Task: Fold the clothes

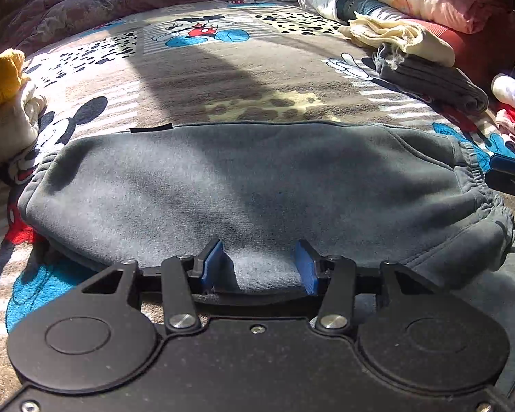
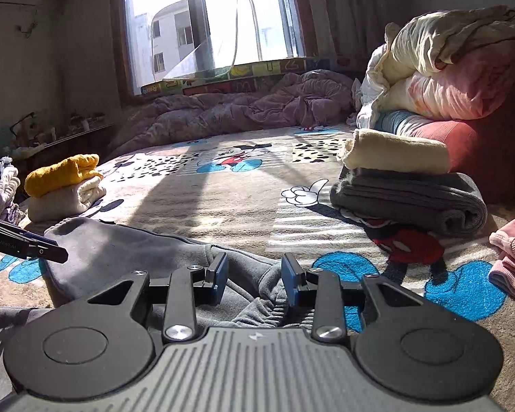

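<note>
A grey sweatshirt-like garment (image 1: pixel 250 185) lies flat and folded across the Mickey Mouse blanket (image 1: pixel 243 68). My left gripper (image 1: pixel 259 261) is open, its blue pads over the garment's near edge, holding nothing. My right gripper (image 2: pixel 254 274) is open over the garment's ribbed cuff end (image 2: pixel 257 295), and its tip shows at the right edge of the left wrist view (image 1: pixel 511 178). The left gripper's tip shows at the left in the right wrist view (image 2: pixel 24 243). The garment also shows in the right wrist view (image 2: pixel 120 250).
A folded yellow and cream stack (image 2: pixel 65 185) sits at the left. A folded cream and dark grey stack (image 2: pixel 405 185) sits at the right. Pink clothes (image 2: pixel 511 267) lie far right. Piled quilts (image 2: pixel 446 68) and a purple duvet (image 2: pixel 240 110) are at the back.
</note>
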Demonstrator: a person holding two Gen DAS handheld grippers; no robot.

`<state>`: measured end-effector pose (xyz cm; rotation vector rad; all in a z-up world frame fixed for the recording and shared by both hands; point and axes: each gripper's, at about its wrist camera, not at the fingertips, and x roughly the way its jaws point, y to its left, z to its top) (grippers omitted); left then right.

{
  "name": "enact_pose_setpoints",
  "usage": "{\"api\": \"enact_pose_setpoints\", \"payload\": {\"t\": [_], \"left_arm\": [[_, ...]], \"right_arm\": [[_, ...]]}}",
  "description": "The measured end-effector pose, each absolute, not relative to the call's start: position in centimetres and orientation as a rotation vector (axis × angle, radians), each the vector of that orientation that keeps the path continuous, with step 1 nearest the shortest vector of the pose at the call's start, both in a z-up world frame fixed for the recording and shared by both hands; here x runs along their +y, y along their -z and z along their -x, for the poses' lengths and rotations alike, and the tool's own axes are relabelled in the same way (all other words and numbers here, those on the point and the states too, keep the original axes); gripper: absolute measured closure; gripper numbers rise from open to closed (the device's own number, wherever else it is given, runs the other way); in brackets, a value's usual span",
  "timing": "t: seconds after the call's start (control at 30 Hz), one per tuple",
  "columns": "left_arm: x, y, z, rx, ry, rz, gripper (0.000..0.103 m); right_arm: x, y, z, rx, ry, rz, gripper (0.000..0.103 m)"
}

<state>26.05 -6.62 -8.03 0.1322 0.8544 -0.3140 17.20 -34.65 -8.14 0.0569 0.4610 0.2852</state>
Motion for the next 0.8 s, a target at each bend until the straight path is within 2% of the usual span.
{"api": "enact_pose_setpoints", "payload": {"t": [0.07, 0.13, 0.27, 0.43, 0.63, 0.7, 0.8], "left_arm": [[-7.2, 8.5, -26.0, 0.854, 0.289, -0.153, 0.054], [-5.8, 6.5, -24.5, 0.797, 0.29, -0.092, 0.053], [-0.1, 3.6, -19.6, 0.724, 0.178, 0.011, 0.053], [5.6, 2.7, -12.1, 0.712, 0.039, 0.035, 0.054], [6.2, 3.1, -6.0, 0.694, 0.108, 0.051, 0.057], [5.0, 3.9, -5.8, 0.702, 0.136, 0.009, 0.062], [3.8, 6.2, -6.6, 0.701, 0.147, -0.059, 0.061]], "right_arm": [[-33.0, 9.7, -18.0, 0.55, -0.279, 0.037, 0.069], [-32.2, 10.9, -18.5, 0.613, -0.247, 0.082, 0.068], [-33.7, 10.3, -17.7, 0.589, -0.255, -0.012, 0.063], [-35.1, 9.7, -15.9, 0.538, -0.269, -0.097, 0.059], [-33.7, 8.5, -13.1, 0.452, -0.304, -0.072, 0.059], [-32.6, 8.0, -11.7, 0.424, -0.336, -0.051, 0.059], [-30.7, 8.0, -9.9, 0.405, -0.418, 0.002, 0.057]]}}
